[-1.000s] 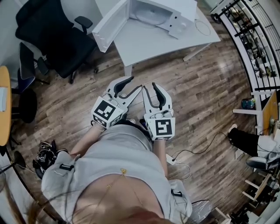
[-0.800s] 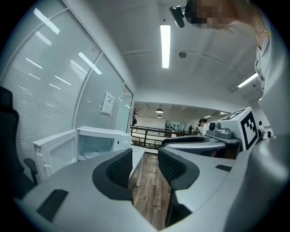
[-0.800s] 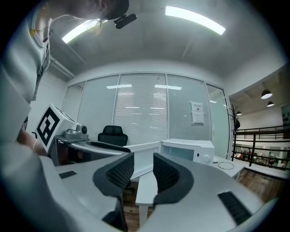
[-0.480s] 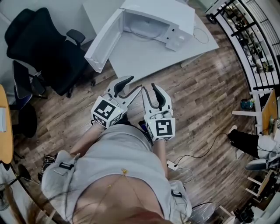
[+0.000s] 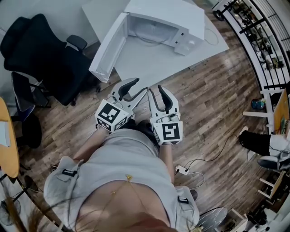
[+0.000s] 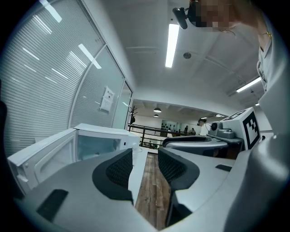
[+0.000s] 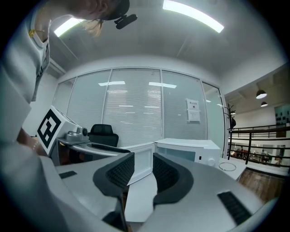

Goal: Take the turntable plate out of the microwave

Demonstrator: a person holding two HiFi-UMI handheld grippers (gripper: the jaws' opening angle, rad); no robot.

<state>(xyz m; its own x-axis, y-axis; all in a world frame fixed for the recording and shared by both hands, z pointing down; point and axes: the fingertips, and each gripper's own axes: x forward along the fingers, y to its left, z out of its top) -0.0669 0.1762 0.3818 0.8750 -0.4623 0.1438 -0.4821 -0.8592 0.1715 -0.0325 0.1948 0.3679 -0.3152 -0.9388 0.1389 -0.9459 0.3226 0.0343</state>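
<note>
Left gripper (image 5: 135,89), short of the open microwave (image 5: 181,17), gapes empty. Inside the microwave lies the turntable plate (image 5: 152,30), likely stiff, slippery, breakable glass, best pinched at its near rim. Right gripper (image 5: 157,92) gapes empty too.

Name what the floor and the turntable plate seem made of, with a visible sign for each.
Floor: wood or wood-look planks with a slight sheen; grain and seams show. Turntable plate: likely glass, though faint; a pale translucent disc in the open microwave.
</note>
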